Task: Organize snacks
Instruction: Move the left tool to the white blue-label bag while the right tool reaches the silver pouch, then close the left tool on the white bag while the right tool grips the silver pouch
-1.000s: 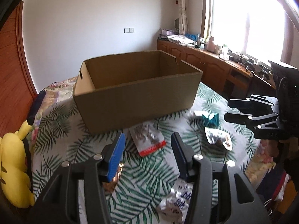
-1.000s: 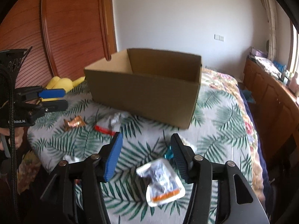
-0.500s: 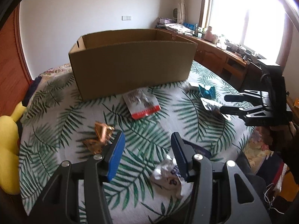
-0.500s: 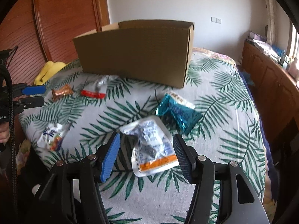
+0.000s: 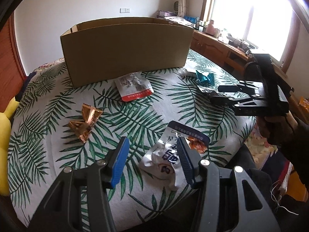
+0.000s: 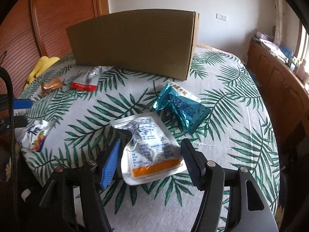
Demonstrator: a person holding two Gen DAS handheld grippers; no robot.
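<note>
Left gripper (image 5: 151, 155): jaws spread wide, grasping nothing; low over the near edge of the bed, with a crumpled white-and-blue snack pouch (image 5: 174, 154) lying between and just beyond its fingers. The right finger overlaps the pouch in the left wrist view; I cannot tell whether it touches.

Right gripper (image 6: 151, 155): jaws spread wide, released; a white pouch with an orange band (image 6: 148, 148) lies flat between the fingers, orange end nearest the camera. Contact with either finger cannot be told.

Cardboard box (image 5: 125, 48): open-topped, standing at the far middle of the bed, its long side facing the grippers.

Bedspread (image 5: 135, 116): white with green palm leaves; all the snacks lie loose on it, outside the box.

White pouch with red band (image 5: 134, 87): just in front of the box's near wall, red end toward the camera.

Copper foil wrapper (image 5: 84, 122): crumpled, left of centre, well apart from the other packets.

Teal foil packet (image 6: 180, 107): just beyond the orange-banded pouch, to its right, near the box's right corner; a small white packet (image 6: 182, 90) peeks from behind it.

Yellow plush toy (image 5: 4, 141): at the left edge of the bed.

Wooden cabinet (image 5: 216, 47): along the right wall under the bright window (image 5: 251, 13).
</note>
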